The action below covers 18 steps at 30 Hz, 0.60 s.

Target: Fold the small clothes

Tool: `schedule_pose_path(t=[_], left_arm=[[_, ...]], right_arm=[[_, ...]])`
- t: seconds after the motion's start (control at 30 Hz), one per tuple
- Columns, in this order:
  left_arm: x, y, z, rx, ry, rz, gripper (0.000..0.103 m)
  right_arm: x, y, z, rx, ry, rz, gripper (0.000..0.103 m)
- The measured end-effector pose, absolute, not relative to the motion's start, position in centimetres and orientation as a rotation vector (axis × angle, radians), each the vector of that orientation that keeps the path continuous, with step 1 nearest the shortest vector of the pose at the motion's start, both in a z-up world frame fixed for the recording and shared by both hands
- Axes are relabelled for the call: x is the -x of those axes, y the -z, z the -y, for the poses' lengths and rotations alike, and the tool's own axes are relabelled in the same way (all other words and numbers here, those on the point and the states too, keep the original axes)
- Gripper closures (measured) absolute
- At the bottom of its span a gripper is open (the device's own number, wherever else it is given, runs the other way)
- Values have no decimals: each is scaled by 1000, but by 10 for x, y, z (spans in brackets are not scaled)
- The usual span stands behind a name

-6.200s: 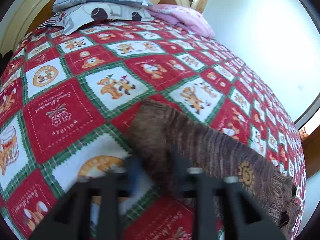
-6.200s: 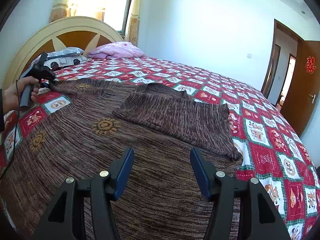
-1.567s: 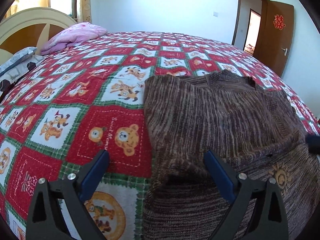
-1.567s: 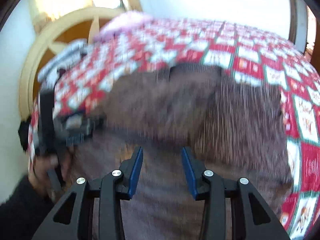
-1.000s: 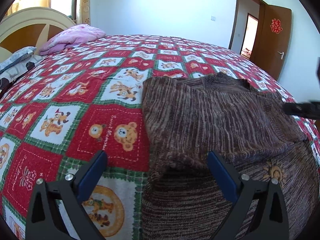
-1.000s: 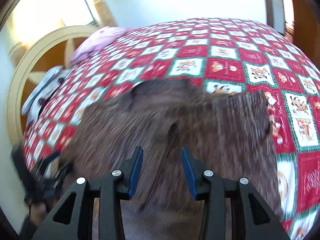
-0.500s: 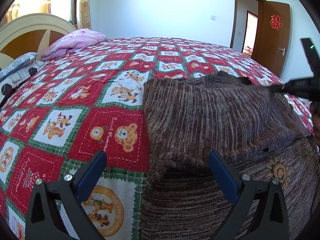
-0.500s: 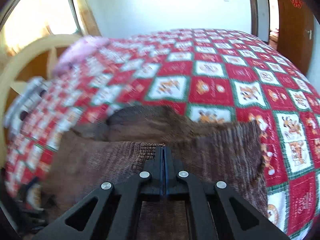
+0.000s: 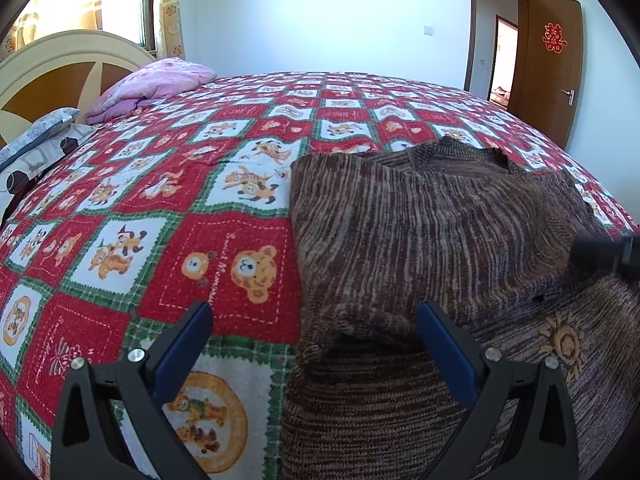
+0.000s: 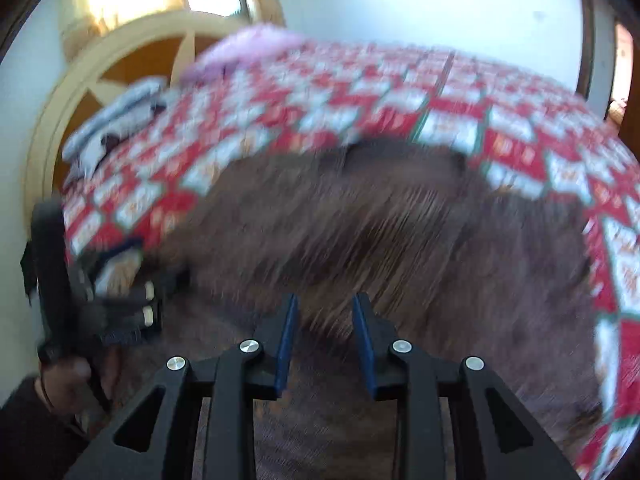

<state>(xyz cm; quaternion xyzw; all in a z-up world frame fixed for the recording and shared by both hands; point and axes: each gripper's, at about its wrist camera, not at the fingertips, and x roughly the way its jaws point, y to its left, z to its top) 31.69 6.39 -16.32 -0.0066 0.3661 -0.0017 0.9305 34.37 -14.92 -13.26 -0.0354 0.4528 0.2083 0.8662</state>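
Note:
A brown striped knitted sweater [image 9: 420,232] lies on the bed, its left sleeve folded across the body. My left gripper [image 9: 314,340] is open wide and empty, hovering just over the folded sleeve's near edge. In the blurred right wrist view the sweater [image 10: 380,232] fills the middle. My right gripper [image 10: 324,332] is open a little and empty above it. The left gripper shows there at the left edge [image 10: 132,300]. A dark part of the right gripper shows at the right edge of the left wrist view [image 9: 604,252].
The bed has a red, white and green teddy-bear quilt [image 9: 160,208]. A pink pillow [image 9: 152,84] and grey patterned pillows [image 9: 36,140] lie by the cream headboard [image 9: 60,60]. A brown door [image 9: 552,64] stands open at the far right.
My right gripper was shut half a second ago and has opened a little while swinging over the sweater. The left gripper has stayed open and almost still.

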Motion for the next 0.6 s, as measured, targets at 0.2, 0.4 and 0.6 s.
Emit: schedule_pose_path(t=[0.2, 0.4, 0.6], left_arm=[[-318, 164, -64, 11, 2, -758, 0], [-319, 164, -63, 2, -7, -768, 0], [-309, 167, -67, 32, 6, -796, 0]], right_arm=[[-331, 146, 158, 40, -434, -967, 75], [-332, 150, 155, 57, -416, -948, 75], [-312, 145, 163, 49, -422, -928, 73]])
